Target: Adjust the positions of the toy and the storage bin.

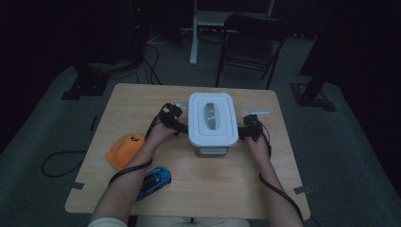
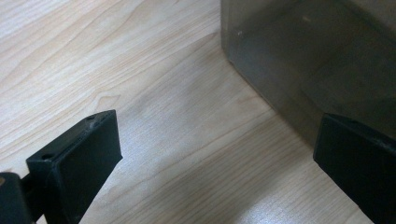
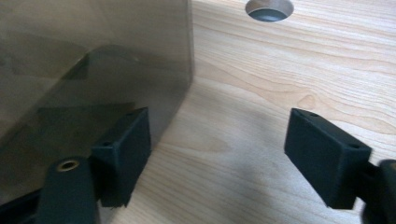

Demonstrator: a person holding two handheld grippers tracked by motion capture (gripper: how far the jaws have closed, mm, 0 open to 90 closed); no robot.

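Hands come in from the bottom of the high view onto a light wooden table, each holding a black two-jaw gripper. Between them, near the table's middle, stands a grey translucent plastic box with a white lid that has a grey handle set into its top. The left gripper sits just beside the box's left side, and the right gripper sits just beside its right side; whether either touches the box cannot be told from here. On the near left part of the table lie an orange rounded soft toy and, closer to the person, a small blue toy car, both well apart from the box. A dark folding chair stands on the floor beyond the table. In the left gripper view, the jaws stand wide apart over bare wood, with nothing between them; the smoky grey box wall rises at the upper right, close to one jaw. In the right gripper view, the jaws are also spread wide and hold nothing; the box wall fills the upper left, with one jaw close against it, and a round hole in the tabletop shows at the top edge.
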